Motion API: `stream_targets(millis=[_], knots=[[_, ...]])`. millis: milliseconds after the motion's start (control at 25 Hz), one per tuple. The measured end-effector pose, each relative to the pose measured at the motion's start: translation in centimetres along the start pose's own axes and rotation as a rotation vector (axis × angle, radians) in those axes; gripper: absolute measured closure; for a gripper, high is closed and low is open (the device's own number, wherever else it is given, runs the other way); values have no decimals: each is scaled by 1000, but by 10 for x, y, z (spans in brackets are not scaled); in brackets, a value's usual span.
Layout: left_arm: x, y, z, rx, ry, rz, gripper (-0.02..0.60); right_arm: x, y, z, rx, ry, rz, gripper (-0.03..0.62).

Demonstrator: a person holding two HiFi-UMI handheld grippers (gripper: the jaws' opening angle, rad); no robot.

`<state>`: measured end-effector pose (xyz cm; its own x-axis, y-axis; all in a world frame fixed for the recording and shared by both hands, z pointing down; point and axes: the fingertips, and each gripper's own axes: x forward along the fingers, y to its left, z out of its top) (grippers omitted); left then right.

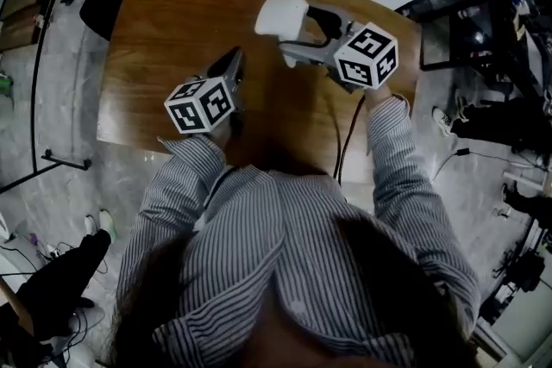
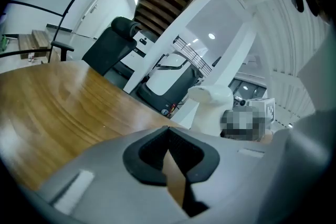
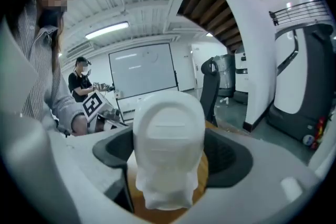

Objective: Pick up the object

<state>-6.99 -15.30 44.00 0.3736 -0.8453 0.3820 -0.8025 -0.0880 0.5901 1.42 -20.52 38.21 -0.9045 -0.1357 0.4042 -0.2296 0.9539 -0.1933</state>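
White rounded plastic dispenser sits clamped between my right gripper's jaws, over the far right part of the brown wooden table. I can't tell whether its base touches the wood. My left gripper, nearer and left, has its jaws pressed together, empty.

Tally, table and what's round it:
2 grippers: left gripper, right gripper. 2 marker cubes, one per gripper: left cube, right cube. 1 white object. 1 wooden table. 1 black cable. 2 people: one in a striped shirt, one in dark clothes further back. At least 1 black chair.
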Motion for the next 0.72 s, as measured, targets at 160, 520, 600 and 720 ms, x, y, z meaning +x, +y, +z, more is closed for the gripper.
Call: stream_targets(millis=[160,520,600,720], knots=[[0,-31,8,32,3,-78,581,-35,19,19,73,-142,-71,181],[1,-76,8,15,-6,-151,581,-90,38,12,302,-380,-179,181],[2,-80,-1,11,8,-145,581,-92,42,-2,371,-408,-163,181],[0,-81,-12,5,28,-134,581,-89,49,-15,426,-415,-155,183]])
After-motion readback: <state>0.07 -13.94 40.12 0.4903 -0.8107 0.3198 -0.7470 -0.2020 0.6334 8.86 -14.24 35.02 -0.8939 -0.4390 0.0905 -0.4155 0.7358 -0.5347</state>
